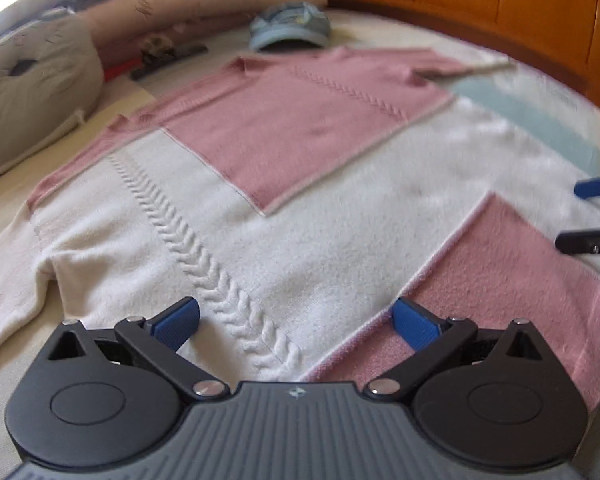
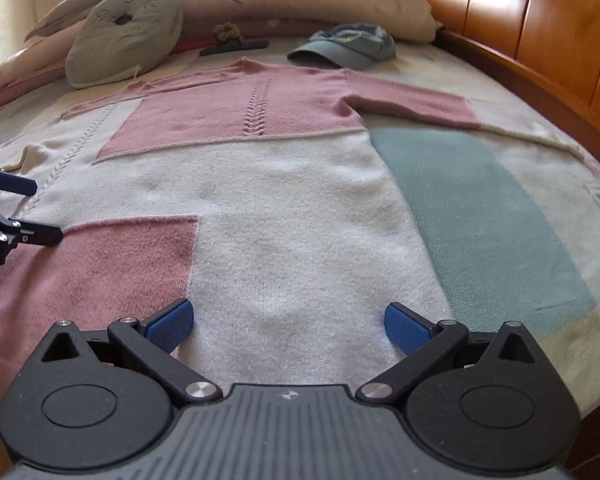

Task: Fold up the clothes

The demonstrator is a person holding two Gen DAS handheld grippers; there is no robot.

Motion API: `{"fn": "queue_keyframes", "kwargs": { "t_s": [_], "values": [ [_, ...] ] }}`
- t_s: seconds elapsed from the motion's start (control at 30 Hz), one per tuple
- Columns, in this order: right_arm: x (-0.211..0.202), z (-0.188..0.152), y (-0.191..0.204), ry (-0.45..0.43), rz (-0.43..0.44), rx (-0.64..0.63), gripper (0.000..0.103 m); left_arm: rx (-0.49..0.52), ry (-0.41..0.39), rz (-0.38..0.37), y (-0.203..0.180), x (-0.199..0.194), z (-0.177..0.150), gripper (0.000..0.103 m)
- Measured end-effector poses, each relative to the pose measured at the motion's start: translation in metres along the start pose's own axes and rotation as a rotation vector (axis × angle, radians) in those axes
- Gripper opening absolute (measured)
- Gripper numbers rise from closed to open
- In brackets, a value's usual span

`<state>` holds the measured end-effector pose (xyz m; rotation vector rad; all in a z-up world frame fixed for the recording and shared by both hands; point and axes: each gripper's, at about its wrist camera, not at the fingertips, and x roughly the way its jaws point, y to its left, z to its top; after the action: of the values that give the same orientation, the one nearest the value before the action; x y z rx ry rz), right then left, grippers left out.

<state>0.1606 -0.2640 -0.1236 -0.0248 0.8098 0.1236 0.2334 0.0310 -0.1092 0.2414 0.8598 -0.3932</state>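
Note:
A pink and cream knitted sweater point(image 1: 300, 184) point(image 2: 284, 208) lies flat and spread out on the bed, neck at the far end, both sleeves stretched sideways. My left gripper point(image 1: 296, 322) hovers open over the near hem, above the cable-knit stripe and the edge of a pink patch. My right gripper point(image 2: 288, 322) is open too, over the cream lower body near the sweater's right side edge. Each gripper shows at the edge of the other's view: the right one point(image 1: 592, 212), the left one point(image 2: 24, 212). Nothing is held between either pair of blue pads.
A blue cap point(image 1: 290, 30) point(image 2: 348, 50) rests just beyond the sweater's collar. Pillows point(image 1: 32, 92) point(image 2: 124, 46) and a rolled quilt point(image 2: 300, 0) line the far side. A wooden headboard point(image 2: 540, 28) curves along the right. A green-striped bedsheet point(image 2: 480, 220) lies bare on the right.

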Motion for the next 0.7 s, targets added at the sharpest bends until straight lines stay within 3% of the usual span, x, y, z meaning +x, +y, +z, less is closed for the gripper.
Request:
{"fn": "queue_keyframes", "kwargs": {
  "t_s": [0.1, 0.2, 0.33, 0.47, 0.6, 0.7],
  "values": [
    [-0.001, 0.000, -0.005, -0.002, 0.015, 0.007, 0.103, -0.028, -0.021, 0.031, -0.003, -0.016, 0.001, 0.102],
    [0.000, 0.003, -0.005, 0.014, 0.014, 0.000, 0.103, 0.009, -0.060, 0.008, -0.016, -0.033, -0.008, 0.102],
    [-0.004, 0.005, 0.001, 0.031, -0.002, -0.002, 0.103, 0.032, 0.000, 0.027, -0.035, -0.030, -0.033, 0.102],
    [-0.018, 0.006, 0.014, 0.012, 0.065, -0.026, 0.103, -0.066, -0.022, 0.020, -0.033, -0.049, -0.050, 0.102],
    [-0.024, 0.011, 0.034, -0.009, 0.140, -0.075, 0.103, -0.060, -0.012, 0.002, -0.039, -0.058, -0.064, 0.102],
    [-0.015, 0.005, 0.047, 0.028, 0.119, -0.110, 0.103, -0.071, -0.009, 0.018, -0.042, -0.061, -0.079, 0.102]
  ]
}}
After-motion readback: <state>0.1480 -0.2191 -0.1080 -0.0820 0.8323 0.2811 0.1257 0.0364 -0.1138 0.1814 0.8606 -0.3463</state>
